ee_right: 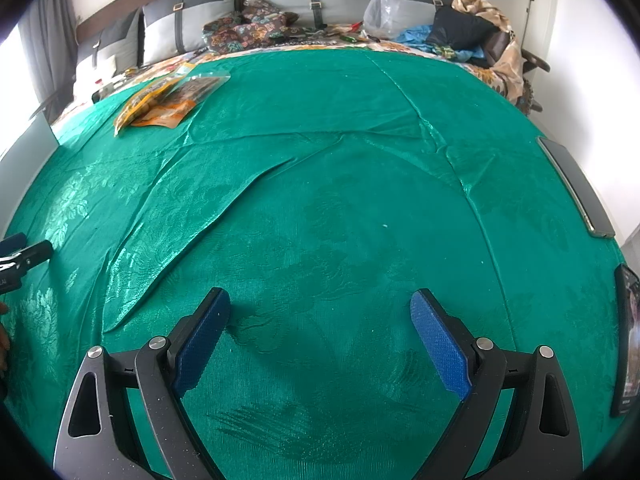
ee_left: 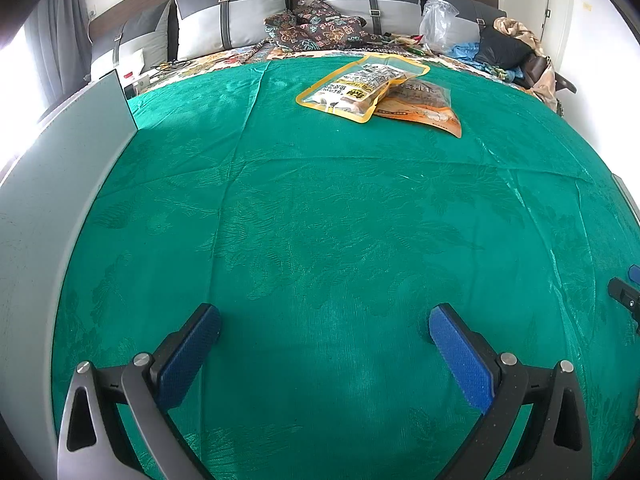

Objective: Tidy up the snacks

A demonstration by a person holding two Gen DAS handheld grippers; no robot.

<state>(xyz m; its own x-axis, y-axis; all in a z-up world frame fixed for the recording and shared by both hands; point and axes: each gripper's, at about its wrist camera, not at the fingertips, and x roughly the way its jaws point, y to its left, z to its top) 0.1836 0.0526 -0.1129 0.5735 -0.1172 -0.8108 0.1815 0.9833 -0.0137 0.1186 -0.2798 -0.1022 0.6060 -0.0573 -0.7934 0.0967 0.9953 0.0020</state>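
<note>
Ahead of the left claw, left wrist view:
- Left claw (ee_left: 325, 322): released, both blue pads (ee_left: 191, 354) spread wide with only the green cloth (ee_left: 320, 208) between them; it gripped nothing.
- Yellow snack bag (ee_left: 362, 86): lay far ahead and a little right of the claw's midline, well apart from the pads, on the cloth.
- Orange snack bag (ee_left: 428, 108): lay under the yellow one's right side, partly covered, its free corner toward the right.
- Long axis: the yellow bag ran slantwise, near end ahead-left, far end ahead-right; the orange one seemed to run a similar way.
- Grey box wall (ee_left: 60, 184): stood close on the claw's left, from beside the pads to far ahead.
- Other claw: only a dark tip (ee_left: 624, 298) showed at the far right edge.

Ahead of the right claw, right wrist view:
- Right claw (ee_right: 320, 306): released too, pads (ee_right: 438, 344) wide apart over bare, creased cloth (ee_right: 340, 168); nothing held.
- Snack bags (ee_right: 168, 100): lay far ahead and hard to the left, still stacked, yellow on top, well apart from this claw.
- Long axis: from here the pile slanted from near-left to far-right.
- Left claw's tip (ee_right: 28, 254): showed at the left edge, on the side where the bags lay.
- Dark flat things (ee_right: 576, 184): sat along the cloth's right edge; what they were could not be told.

Judgement:
- Nearer hand: likely the left, since the bags lay almost straight ahead of it but far off to the side of the right.
- Coming move: a forward reach, with the pads turned across the yellow bag's slant.
</note>
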